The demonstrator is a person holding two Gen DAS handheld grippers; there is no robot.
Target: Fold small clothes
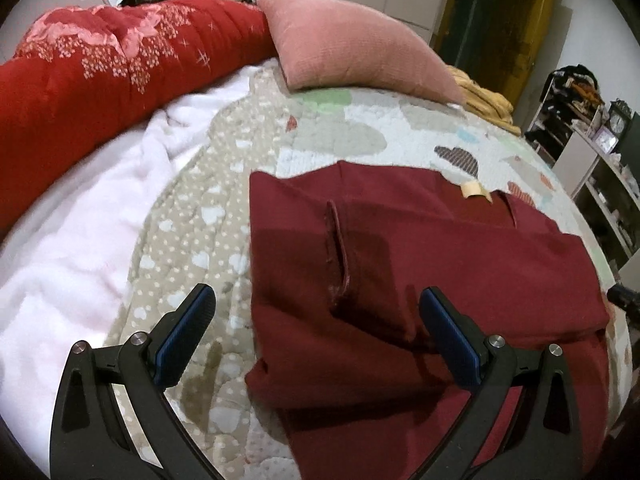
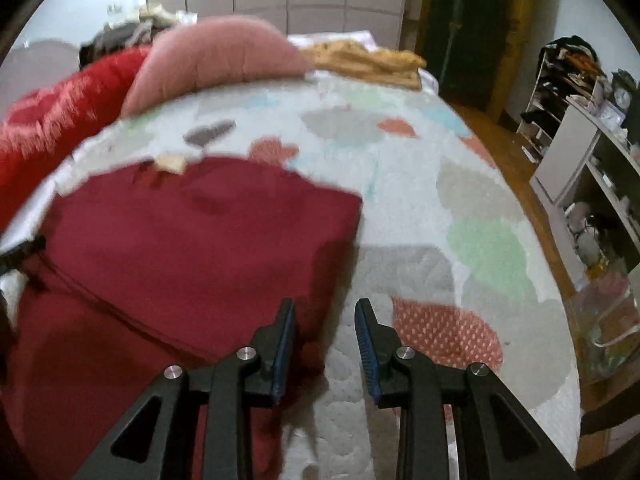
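Observation:
A dark red garment lies partly folded on the patterned bed quilt, with a cream label at its far edge. My left gripper is wide open and empty, hovering over the garment's near left edge. In the right wrist view the same garment fills the left half. My right gripper is open and empty, just off the garment's right edge, above the quilt.
A red floral comforter and a pink pillow lie at the far side of the bed. A white blanket lies left. Yellow clothes sit at the far end. Shelves and wooden floor are right of the bed.

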